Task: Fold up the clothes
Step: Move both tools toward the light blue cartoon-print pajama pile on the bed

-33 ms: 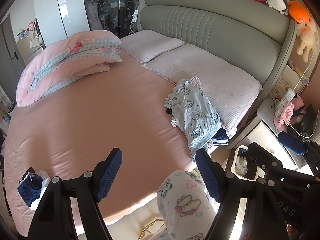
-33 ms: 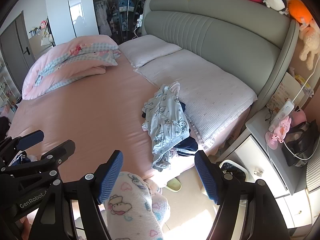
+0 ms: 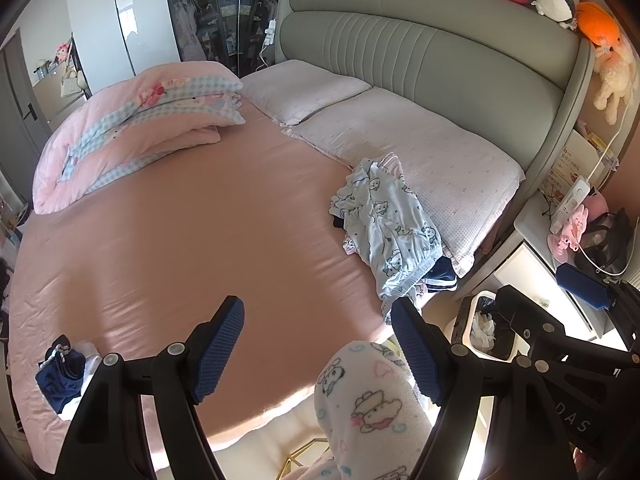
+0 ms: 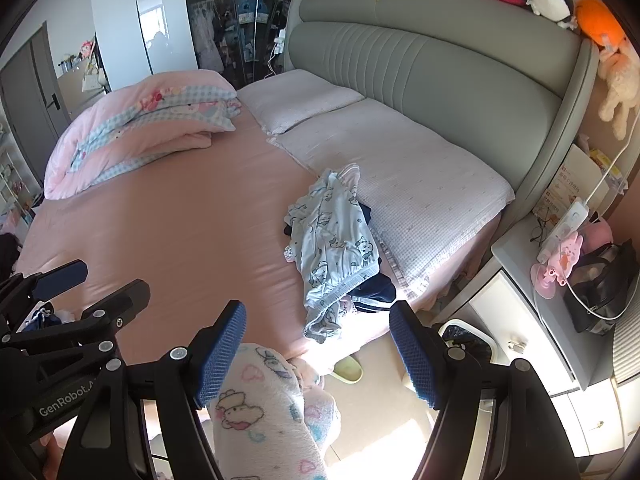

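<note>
- Both grippers are up over the near edge of the bed, and neither carries anything: the left gripper has its blue pads spread wide with only bedsheet and a fleece-clad leg showing between them.
- Same on the other side: the right gripper is released too, jaws well apart, nothing in them.
- The clothes sit in a crumpled heap on the right of the bed, a pale blue bear-print garment on top, draped against the near pillow and trailing toward the bed's edge.
- A dark navy piece pokes out beneath it, unfolded as well.
- Near left, a second small bundle, navy and white; whether it is folded or just dropped I can't make out.
- My read: the heap on the right is plainly yet to be folded, and no neat stack shows anywhere.
</note>
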### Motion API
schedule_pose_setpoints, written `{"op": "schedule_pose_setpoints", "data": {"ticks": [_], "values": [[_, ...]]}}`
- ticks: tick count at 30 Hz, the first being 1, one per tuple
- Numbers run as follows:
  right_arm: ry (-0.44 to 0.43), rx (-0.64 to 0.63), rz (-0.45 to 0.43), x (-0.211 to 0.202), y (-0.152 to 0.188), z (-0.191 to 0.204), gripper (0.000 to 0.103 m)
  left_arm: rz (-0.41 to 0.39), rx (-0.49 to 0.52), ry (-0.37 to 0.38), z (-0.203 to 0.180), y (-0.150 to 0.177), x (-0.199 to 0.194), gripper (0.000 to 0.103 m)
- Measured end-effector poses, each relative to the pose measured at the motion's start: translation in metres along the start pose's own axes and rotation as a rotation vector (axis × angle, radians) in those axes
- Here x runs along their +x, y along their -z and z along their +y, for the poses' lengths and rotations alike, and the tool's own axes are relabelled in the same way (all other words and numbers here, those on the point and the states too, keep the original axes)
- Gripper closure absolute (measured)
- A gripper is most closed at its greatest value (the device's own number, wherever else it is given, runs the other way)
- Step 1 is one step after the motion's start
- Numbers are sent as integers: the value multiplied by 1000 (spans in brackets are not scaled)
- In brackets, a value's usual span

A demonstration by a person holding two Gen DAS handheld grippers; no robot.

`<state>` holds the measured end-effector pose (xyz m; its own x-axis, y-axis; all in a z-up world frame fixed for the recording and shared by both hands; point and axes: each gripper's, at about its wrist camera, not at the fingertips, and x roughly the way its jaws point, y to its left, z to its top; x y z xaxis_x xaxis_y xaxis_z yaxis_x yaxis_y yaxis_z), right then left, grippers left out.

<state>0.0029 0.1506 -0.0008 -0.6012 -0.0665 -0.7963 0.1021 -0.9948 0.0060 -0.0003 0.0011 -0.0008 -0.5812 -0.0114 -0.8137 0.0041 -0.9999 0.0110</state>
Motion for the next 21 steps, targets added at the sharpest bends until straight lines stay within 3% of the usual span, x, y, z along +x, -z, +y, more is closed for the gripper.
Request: {"op": "schedule_pose_setpoints", "data": {"ticks": [10,21], "values": [[9,3,16,8,-2,-4,29,-2,14,5,0,-2,4,28],[1,16,50,35,-11,-10,29,15,31,-11,-9,-10,38,28]]}}
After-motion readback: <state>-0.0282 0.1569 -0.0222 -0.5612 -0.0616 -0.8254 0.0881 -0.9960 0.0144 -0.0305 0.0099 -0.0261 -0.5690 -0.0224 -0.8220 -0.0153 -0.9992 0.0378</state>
